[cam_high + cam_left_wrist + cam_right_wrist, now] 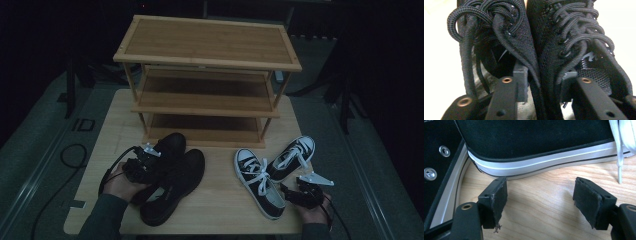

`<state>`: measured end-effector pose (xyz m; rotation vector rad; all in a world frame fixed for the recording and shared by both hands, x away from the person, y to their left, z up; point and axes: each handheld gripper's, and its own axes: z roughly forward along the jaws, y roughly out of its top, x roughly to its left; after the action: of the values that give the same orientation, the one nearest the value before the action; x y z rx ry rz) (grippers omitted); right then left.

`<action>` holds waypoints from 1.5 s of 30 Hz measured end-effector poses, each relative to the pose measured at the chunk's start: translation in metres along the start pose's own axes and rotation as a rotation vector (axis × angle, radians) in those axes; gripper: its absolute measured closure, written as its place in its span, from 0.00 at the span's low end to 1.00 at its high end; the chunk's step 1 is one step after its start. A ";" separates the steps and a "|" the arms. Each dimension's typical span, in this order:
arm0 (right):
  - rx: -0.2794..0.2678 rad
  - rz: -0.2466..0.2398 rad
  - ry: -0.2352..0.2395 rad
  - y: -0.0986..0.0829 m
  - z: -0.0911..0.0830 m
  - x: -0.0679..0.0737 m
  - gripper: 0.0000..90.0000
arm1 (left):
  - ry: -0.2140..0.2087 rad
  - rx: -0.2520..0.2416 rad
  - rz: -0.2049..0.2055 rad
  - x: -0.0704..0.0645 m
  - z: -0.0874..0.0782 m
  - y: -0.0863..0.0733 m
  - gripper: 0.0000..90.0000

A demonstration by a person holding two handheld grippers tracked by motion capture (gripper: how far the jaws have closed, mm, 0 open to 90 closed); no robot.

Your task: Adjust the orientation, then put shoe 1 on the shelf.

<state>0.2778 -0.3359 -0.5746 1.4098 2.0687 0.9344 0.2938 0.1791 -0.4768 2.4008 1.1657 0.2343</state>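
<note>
High view: two black lace-up mesh shoes (172, 177) front-left and two black-and-white canvas sneakers (272, 172) front-right on the light wooden table (220, 200), before one three-tier bamboo rack (207, 75). Left gripper view: left gripper (544, 82) pinches both black shoes' adjoining inner collars. Right gripper view: right gripper (540, 195) spread, empty, beside a sneaker sole.

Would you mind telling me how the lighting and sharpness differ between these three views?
High view: dim and underexposed, the surroundings almost black, though the wooden rack stays readable. Left gripper view: the table beside the black shoes is blown out to near white, and the near parts of the left gripper are soft. Right gripper view: evenly lit, wood grain crisp, a bright sheen on the sneaker's white sole band.
</note>
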 end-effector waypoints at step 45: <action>0.000 0.000 0.000 0.000 0.000 0.000 0.31 | 0.038 -0.067 0.008 -0.002 -0.009 0.010 0.96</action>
<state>0.2778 -0.3359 -0.5746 1.4100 2.0686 0.9344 0.2960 0.1750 -0.4644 2.3523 1.1470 0.3187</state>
